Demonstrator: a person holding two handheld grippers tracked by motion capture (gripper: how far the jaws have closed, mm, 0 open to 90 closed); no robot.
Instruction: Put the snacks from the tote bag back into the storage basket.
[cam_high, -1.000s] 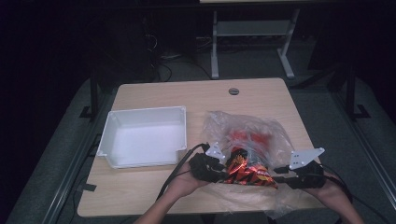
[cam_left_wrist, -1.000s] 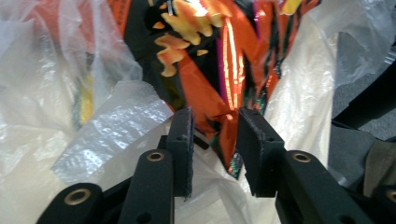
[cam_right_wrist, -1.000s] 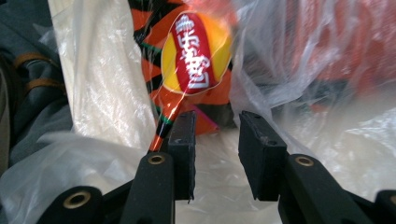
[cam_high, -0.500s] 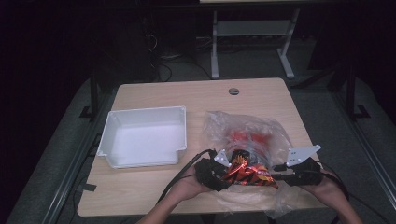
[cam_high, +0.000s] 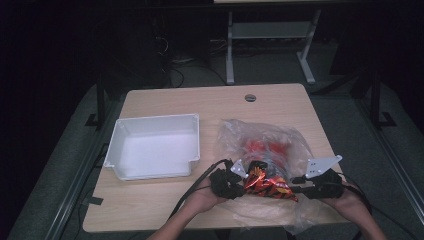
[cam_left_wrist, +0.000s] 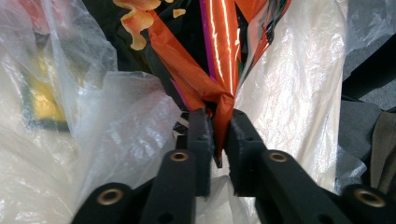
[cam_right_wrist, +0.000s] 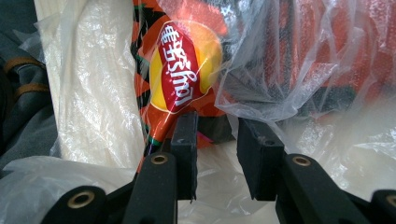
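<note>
- An orange-and-black crisp packet (cam_high: 267, 184) lies flat near the table's front edge, at about 5 o'clock from the table's middle, long side running 9 to 3 o'clock. It is glossy and crinkled, with a red-and-yellow round logo (cam_right_wrist: 184, 70). Its 9 o'clock end is gathered into a pinched tail (cam_left_wrist: 219, 119).
- A clear plastic bag (cam_high: 265, 140), crumpled and open towards 6 o'clock, spreads under and behind the packet, reaching towards 12 o'clock; red packets (cam_high: 260, 147) show through it.
</note>
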